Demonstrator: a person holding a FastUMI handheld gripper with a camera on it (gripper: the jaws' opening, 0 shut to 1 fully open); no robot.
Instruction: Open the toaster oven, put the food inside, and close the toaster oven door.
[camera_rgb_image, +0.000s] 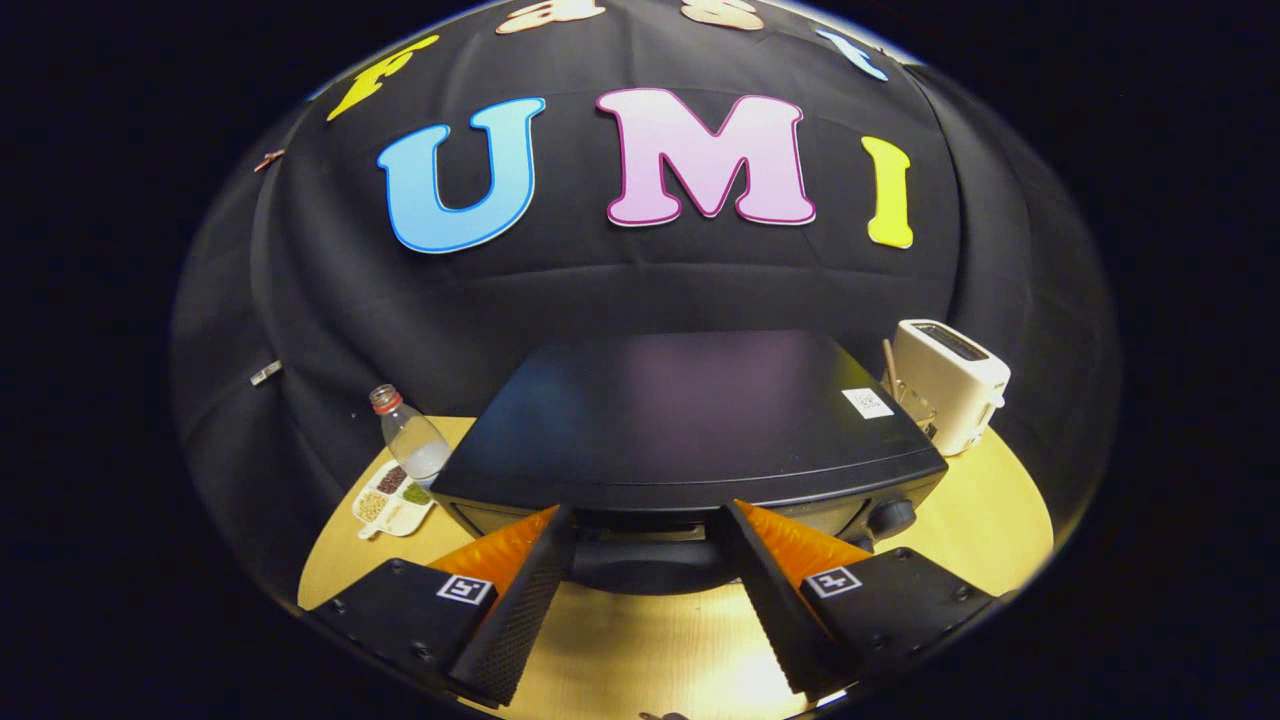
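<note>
Just ahead, toaster oven, gripper spread.

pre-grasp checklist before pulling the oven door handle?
1. Gripper open wide enough: ok, fingers spread apart.
2. Dark curved door handle of the black toaster oven between the fingers: ok, it spans the gap.
3. Fingers pressing on handle: not ok, not clamped yet.
4. Door closed: cannot tell, front mostly hidden under the oven top.
5. Side clearance: ok, clear plastic bottle, sectioned white tray and white pop-up toaster stand apart on the wooden table.
6. Food located: cannot tell.
</note>
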